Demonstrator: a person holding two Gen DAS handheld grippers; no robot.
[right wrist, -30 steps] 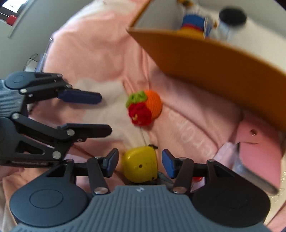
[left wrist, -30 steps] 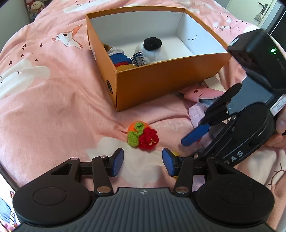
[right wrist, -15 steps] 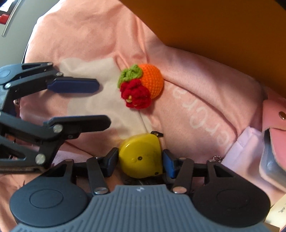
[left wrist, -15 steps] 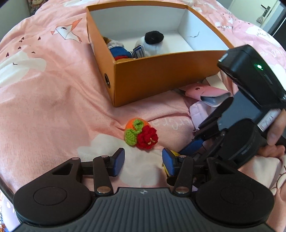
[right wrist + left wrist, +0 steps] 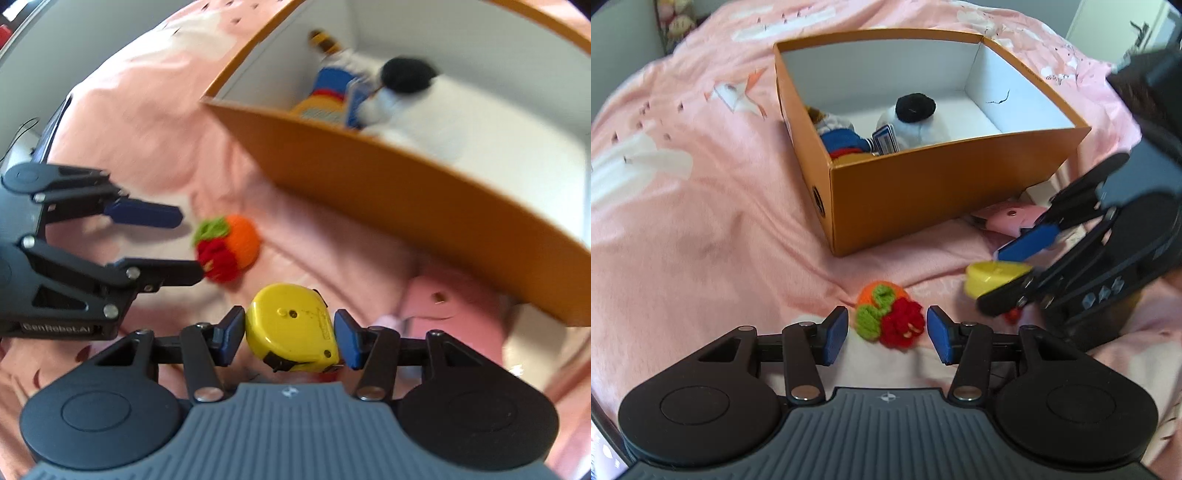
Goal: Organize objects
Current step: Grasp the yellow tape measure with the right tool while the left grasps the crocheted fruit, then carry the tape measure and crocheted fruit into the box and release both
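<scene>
The right gripper has its blue pads pressed on both flanks of a yellow tape measure, holding it clear of the pink bedspread at the lower centre of the right wrist view. Its flat round face looks up at the camera, and its wider axis runs across the frame from pad to pad, with the black tab end at the lower edge. I judge it a stiff, smooth plastic case with some weight; the flat sides are the sound place to grip, as now, though a slick shell could slip if the squeeze slackens.

The left gripper stands half open, its pads either side of a crochet toy at the lower centre of the left wrist view, not touching it. The toy lies on the bedspread, orange ball toward the box, red and green bits toward the camera. It looks soft, light and squashy, so a pinch across its middle should do.

The orange box sits in the upper centre, already holding plush toys. A pink case lies just beside its right corner
</scene>
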